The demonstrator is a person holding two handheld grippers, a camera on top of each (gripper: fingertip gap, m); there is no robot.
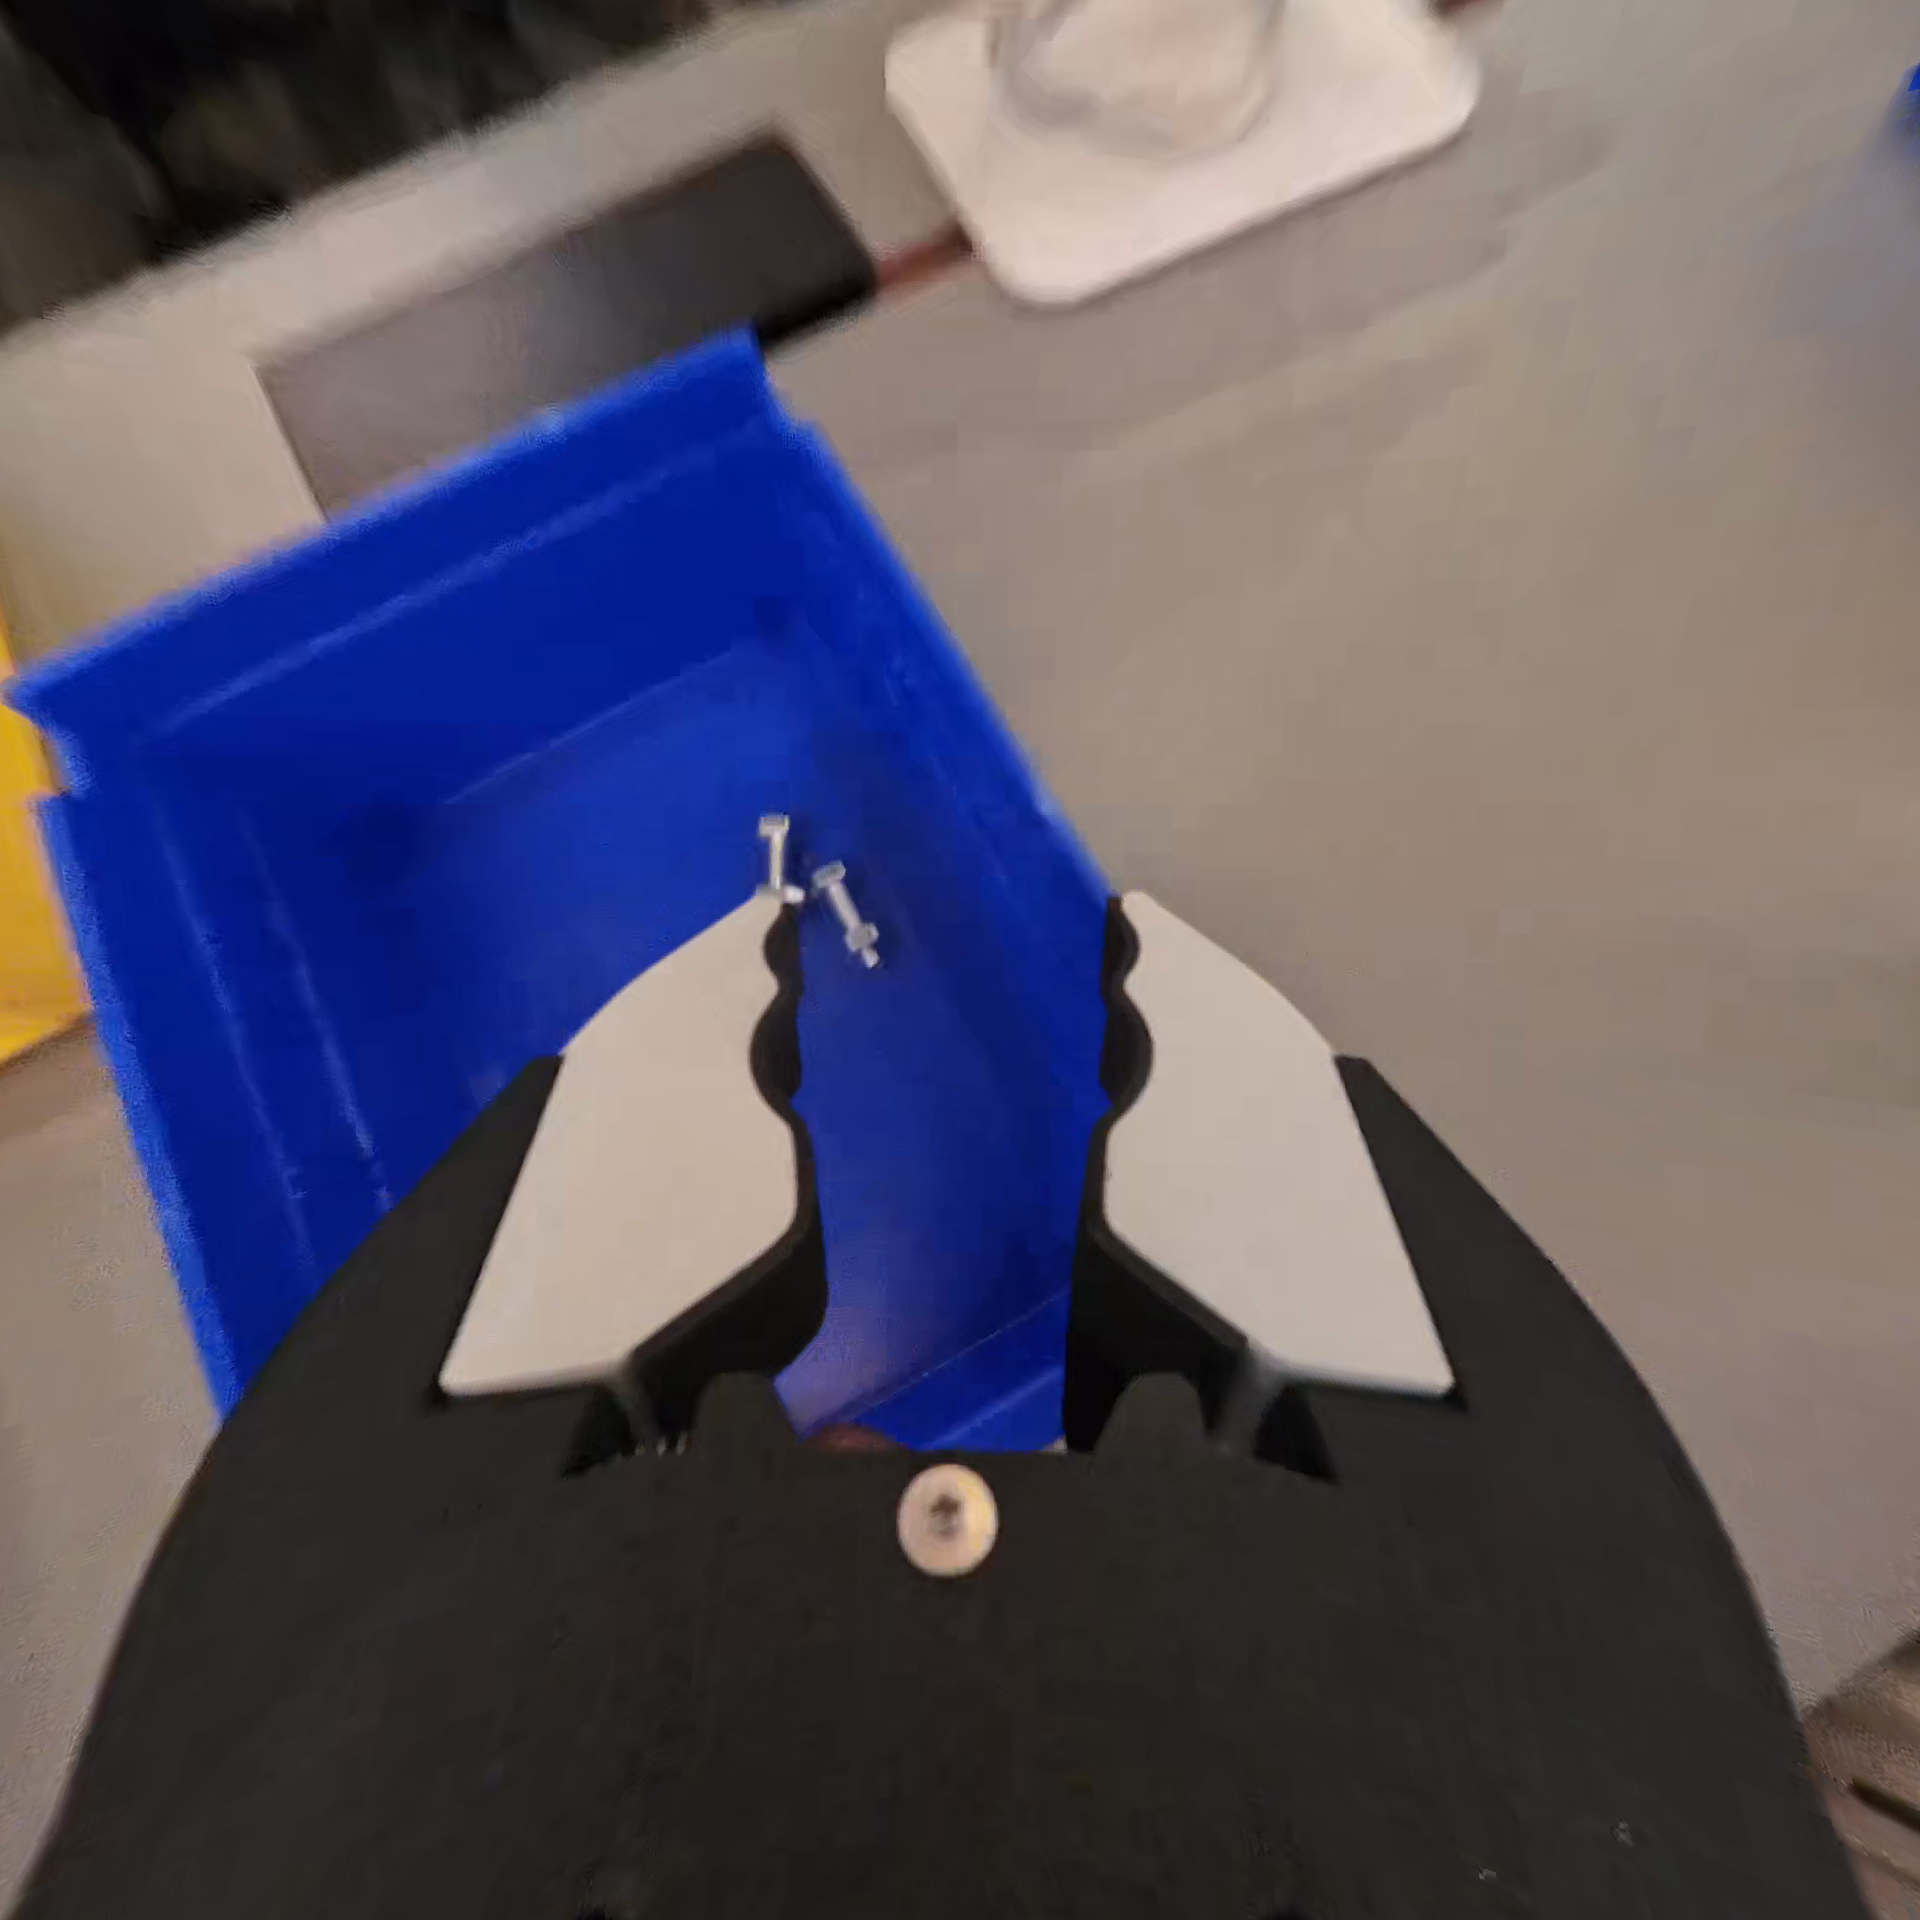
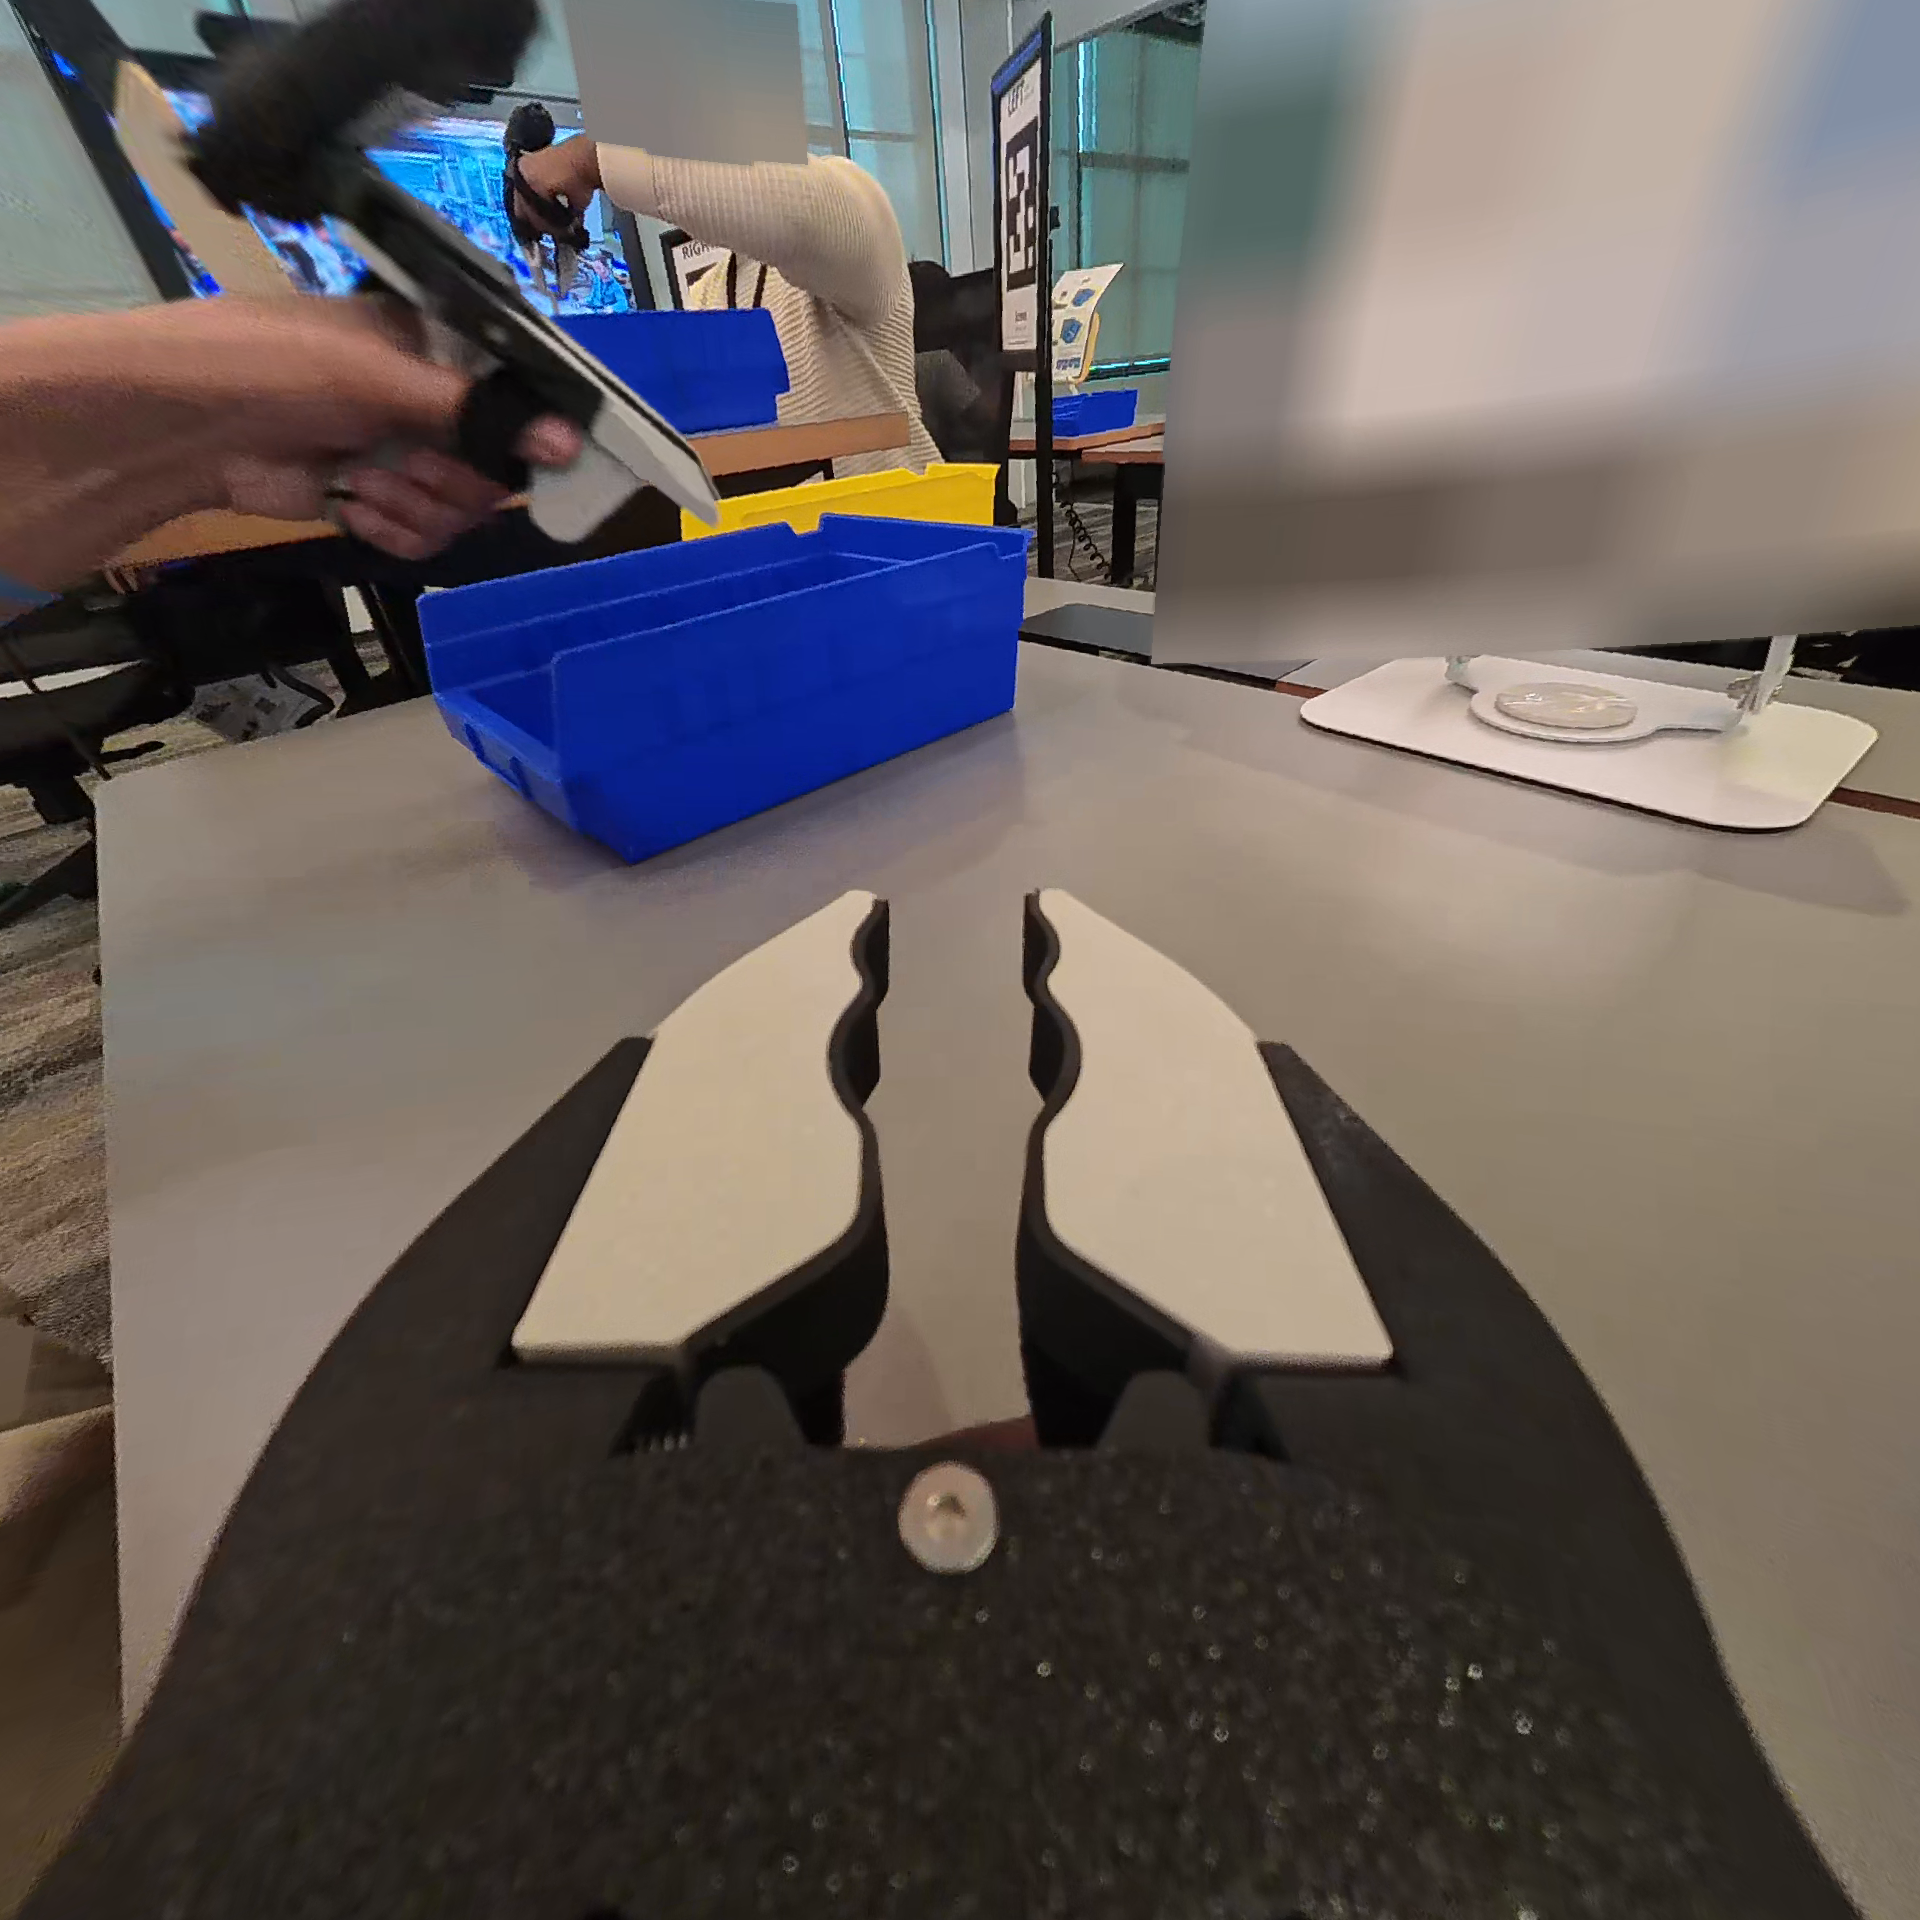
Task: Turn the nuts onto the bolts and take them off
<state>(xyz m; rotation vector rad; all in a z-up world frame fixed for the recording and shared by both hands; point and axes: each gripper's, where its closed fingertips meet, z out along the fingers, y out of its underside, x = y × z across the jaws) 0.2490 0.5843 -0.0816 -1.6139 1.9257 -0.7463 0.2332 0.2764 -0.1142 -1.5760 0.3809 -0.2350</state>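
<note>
Two small silver bolts lie on the floor of a blue bin [image 1: 312, 831]: one bolt [image 1: 774, 858] at the left and one bolt with a nut on its shaft [image 1: 848, 916] beside it. My left gripper [image 1: 943, 906] hovers above the bin, open and empty, with its left fingertip just in front of the first bolt. In the right wrist view the blue bin [image 2: 748, 686] stands on the grey table [image 2: 1351, 1039], and the left gripper [image 2: 623, 468] hangs over its left end in a hand. My right gripper [image 2: 956, 902] is partly open and empty, low over the table in front of the bin.
A white monitor base [image 2: 1600, 758] stands at the right of the table and also shows in the left wrist view [image 1: 1184, 145]. A yellow bin [image 2: 862, 499] sits behind the blue one. A person at another table works in the background. The table's left edge [image 2: 104, 1039] is near. The left gripper's tips are roughly 30 cm from the right gripper's.
</note>
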